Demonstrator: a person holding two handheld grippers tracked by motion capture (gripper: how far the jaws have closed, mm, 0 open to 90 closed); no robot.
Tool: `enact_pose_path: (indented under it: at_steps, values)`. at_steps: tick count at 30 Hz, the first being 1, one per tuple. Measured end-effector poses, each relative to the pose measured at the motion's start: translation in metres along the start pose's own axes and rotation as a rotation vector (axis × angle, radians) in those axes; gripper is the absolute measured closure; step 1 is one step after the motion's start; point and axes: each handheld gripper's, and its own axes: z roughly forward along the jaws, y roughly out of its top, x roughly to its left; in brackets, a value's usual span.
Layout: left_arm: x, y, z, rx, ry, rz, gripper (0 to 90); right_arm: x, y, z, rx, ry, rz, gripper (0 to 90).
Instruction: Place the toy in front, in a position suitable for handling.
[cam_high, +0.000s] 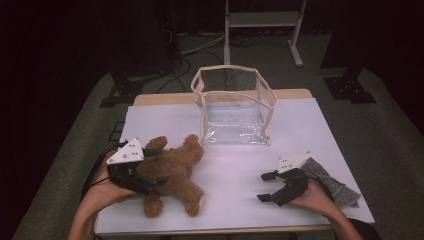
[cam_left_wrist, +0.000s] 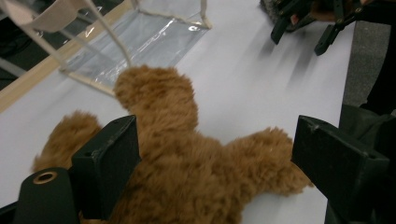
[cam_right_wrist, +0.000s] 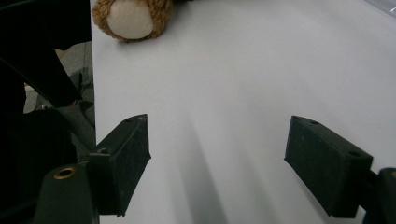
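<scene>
The brown teddy bear (cam_high: 172, 175) is lying flat on the worktop (cam_high: 310, 130), at its front left part, and it is not yet lifted. Its plush is long and shaggy, of a warm brown colour; one round paw with a pale cream sole is seen in the right gripper view (cam_right_wrist: 132, 18). The limbs are spread out to the sides, so a soft and easily squeezed body is to be expected. The left tongs (cam_high: 142, 181) are set around the bear: in the left gripper view the fur (cam_left_wrist: 187, 172) fills the space between the two black jaws. The one jaw is touching the plush, while the other stands at the edge of a limb, so a firm hold cannot be confirmed. The grasp is judged to be only beginning; the carrying is all left to do. The transparent bag with beige trim (cam_high: 235, 107) is standing open behind the bear, near it but apart, and it is probably the goal. The right tongs (cam_high: 266, 186) are released and rest over bare worktop, and a grey cloth (cam_high: 332, 186) is lying just behind them.
</scene>
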Motion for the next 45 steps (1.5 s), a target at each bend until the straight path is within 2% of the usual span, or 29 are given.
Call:
enact_pose_path:
  at_steps: [2, 8, 10, 11, 15, 20, 24, 32, 36, 41, 45]
  values:
    - [0.001, -0.002, -0.001, -0.002, 0.003, -0.004, 14.2, 0.0, 0.0, 0.0, 0.001, 0.001, -0.001, 20.5]
    - [0.012, -0.022, -0.004, 0.033, 0.013, -0.033, 14.2, 0.0, 0.0, 0.001, 0.004, 0.009, -0.002, 20.6]
    - [0.015, -0.026, -0.004, 0.044, 0.012, -0.027, 14.4, -0.001, 0.0, 0.001, 0.005, 0.01, -0.003, 20.6]
    - [0.015, -0.026, -0.004, 0.044, 0.012, -0.027, 17.4, -0.001, 0.0, 0.001, 0.004, 0.012, -0.003, 20.6]
    - [0.018, -0.038, -0.003, 0.051, 0.004, -0.043, 17.6, 0.0, 0.0, 0.002, 0.006, 0.016, -0.003, 20.6]
    - [0.02, -0.045, -0.002, 0.063, -0.007, -0.026, 17.6, -0.001, 0.0, 0.001, 0.005, 0.019, -0.005, 20.6]
    - [0.021, -0.048, 0.006, 0.094, -0.017, -0.001, 17.6, 0.0, 0.0, 0.001, 0.004, 0.023, -0.003, 20.6]
    - [0.028, -0.055, 0.026, 0.139, -0.029, -0.002, 14.3, 0.0, 0.0, 0.002, 0.005, 0.032, -0.001, 20.8]
    - [0.031, -0.052, 0.035, 0.169, -0.01, 0.001, 10.7, 0.0, 0.0, 0.004, 0.009, 0.041, 0.0, 20.8]
    - [0.031, -0.048, 0.048, 0.255, 0.022, 0.055, 9.1, 0.0, 0.001, 0.005, 0.008, 0.047, 0.0, 20.8]
    - [0.033, -0.045, 0.053, 0.289, 0.035, 0.058, 9.2, 0.0, 0.001, 0.006, 0.008, 0.05, -0.001, 21.1]
